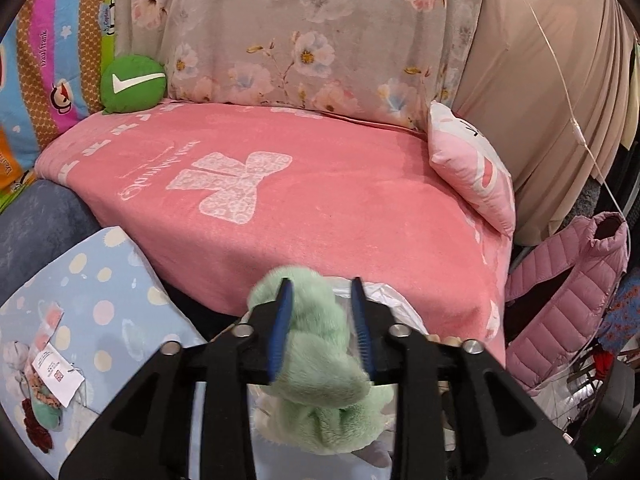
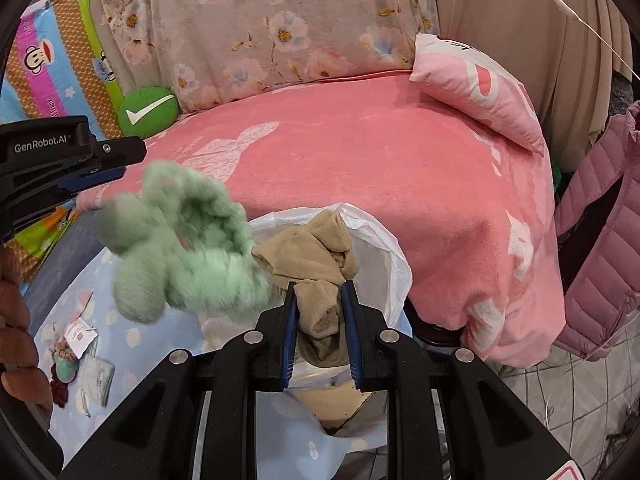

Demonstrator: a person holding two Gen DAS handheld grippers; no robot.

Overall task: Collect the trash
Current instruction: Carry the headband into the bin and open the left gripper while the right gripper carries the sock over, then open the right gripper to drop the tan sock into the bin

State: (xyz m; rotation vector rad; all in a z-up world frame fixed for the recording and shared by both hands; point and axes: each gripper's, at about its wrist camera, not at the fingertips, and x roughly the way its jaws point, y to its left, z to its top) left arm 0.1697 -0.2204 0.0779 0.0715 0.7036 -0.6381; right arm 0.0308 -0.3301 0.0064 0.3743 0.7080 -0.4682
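My left gripper (image 1: 320, 286) is shut on a fluffy mint-green cloth (image 1: 316, 360), held above a white plastic bag (image 1: 384, 300). In the right wrist view the same green cloth (image 2: 180, 248) hangs from the left gripper (image 2: 116, 172) at the left. My right gripper (image 2: 318, 288) is shut on a tan sock (image 2: 320, 264) and holds it over the open mouth of the white bag (image 2: 384, 248). The bag's inside is mostly hidden by the sock and the fingers.
A pink blanket (image 1: 300, 200) covers the sofa seat beyond. A green round cushion (image 1: 132, 84) and a pink pillow (image 1: 472, 172) lie on it. A blue dotted sheet (image 1: 80, 300) with small items (image 1: 44, 392) lies at the left. A pink jacket (image 1: 568, 300) hangs at the right.
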